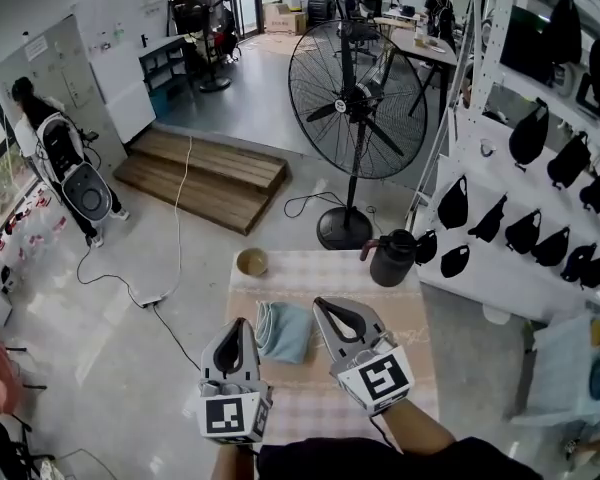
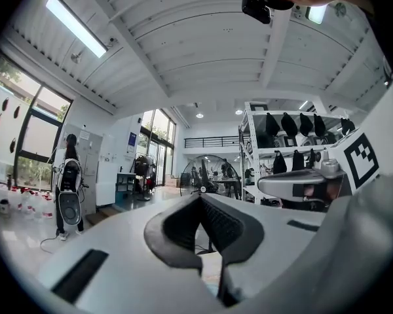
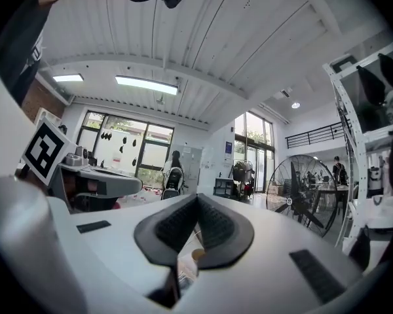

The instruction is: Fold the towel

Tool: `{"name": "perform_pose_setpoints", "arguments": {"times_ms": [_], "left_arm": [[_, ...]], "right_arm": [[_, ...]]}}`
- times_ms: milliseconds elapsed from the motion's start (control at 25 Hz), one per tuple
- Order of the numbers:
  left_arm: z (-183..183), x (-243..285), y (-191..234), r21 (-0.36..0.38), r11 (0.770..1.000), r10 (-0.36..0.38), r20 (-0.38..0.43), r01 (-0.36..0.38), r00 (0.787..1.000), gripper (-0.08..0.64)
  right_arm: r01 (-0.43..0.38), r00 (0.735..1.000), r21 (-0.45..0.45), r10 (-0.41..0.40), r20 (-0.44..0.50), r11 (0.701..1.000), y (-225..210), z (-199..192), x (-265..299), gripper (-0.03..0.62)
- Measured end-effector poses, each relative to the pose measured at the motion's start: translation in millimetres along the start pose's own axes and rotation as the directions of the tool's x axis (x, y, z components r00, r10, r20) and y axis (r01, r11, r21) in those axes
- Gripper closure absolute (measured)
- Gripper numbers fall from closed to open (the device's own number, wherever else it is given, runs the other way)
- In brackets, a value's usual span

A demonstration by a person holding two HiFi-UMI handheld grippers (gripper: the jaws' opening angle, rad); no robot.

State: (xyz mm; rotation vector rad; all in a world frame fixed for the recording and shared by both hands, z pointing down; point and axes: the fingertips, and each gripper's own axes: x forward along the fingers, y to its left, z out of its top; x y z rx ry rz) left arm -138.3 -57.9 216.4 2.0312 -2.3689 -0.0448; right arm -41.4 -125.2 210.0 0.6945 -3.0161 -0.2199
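A small desk (image 1: 325, 273) under a checked cloth stands on a grey workshop floor (image 1: 130, 348). A pedestal fan (image 1: 358, 118) is behind it and a white rack (image 1: 500, 268) stands close on its right. The folded pale-blue towel (image 1: 285, 331) lies near the desk's left edge, between the left gripper (image 1: 242, 326) and right gripper (image 1: 324, 306), each with fingers pressed together on nothing. A bowl (image 1: 251, 262) and dark jug (image 1: 392, 258) sit at the far edge. The person's arms hide the near edge.
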Motion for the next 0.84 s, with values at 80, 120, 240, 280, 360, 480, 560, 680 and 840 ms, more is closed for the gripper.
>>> {"name": "perform_pose_setpoints", "arguments": {"times_ms": [80,120,240,280,360,480,560,680,840], "left_arm": [[-0.3,-1.1,-0.4,0.0,1.0,-0.001,-0.005,0.001,1.0,0.555],[-1.2,-1.6,-0.3,0.0,1.0,-0.001,-0.009,0.001,1.0,0.555],[-5.5,-2.7,0.2,-0.001,1.0,-0.004,-0.018,0.004,1.0,0.555],[-6.4,-2.8,0.2,-0.001,1.0,-0.006,-0.018,0.006,1.0,0.555],[-7.1,-2.6,-0.5,-0.004,1.0,-0.009,-0.013,0.009,1.0,0.554],[-8.5,-3.0,-0.7,-0.007,1.0,-0.012,-0.019,0.012,1.0,0.554],[-8.9,-3.4,0.7,-0.011,1.0,-0.012,-0.021,0.012,1.0,0.555],[-9.8,-4.9,3.5,-0.014,1.0,-0.006,-0.018,0.006,1.0,0.555],[-14.7,-9.2,6.8,-0.007,1.0,-0.005,-0.034,0.005,0.999,0.554]], "right_arm": [[0.0,1.0,0.001,0.0,-0.005,1.0,-0.3,1.0,-0.7,0.592],[-0.001,1.0,0.005,0.001,-0.006,1.0,-0.6,1.6,-1.2,0.592],[0.0,1.0,0.011,0.0,-0.005,1.0,-0.7,1.9,-2.3,0.592],[0.001,1.0,0.012,-0.001,-0.006,1.0,-0.6,1.1,-2.4,0.591],[0.002,1.0,0.014,-0.002,-0.009,1.0,-0.1,-0.4,-2.7,0.592],[0.003,1.0,0.016,-0.003,-0.011,1.0,0.8,-0.6,-3.3,0.592],[0.006,1.0,0.017,-0.006,-0.006,1.0,0.7,0.3,-3.0,0.592],[0.011,1.0,0.018,-0.01,-0.004,1.0,1.8,1.1,-3.3,0.592],[0.014,1.0,0.016,-0.014,-0.005,1.0,4.1,1.4,-4.1,0.592]]}}
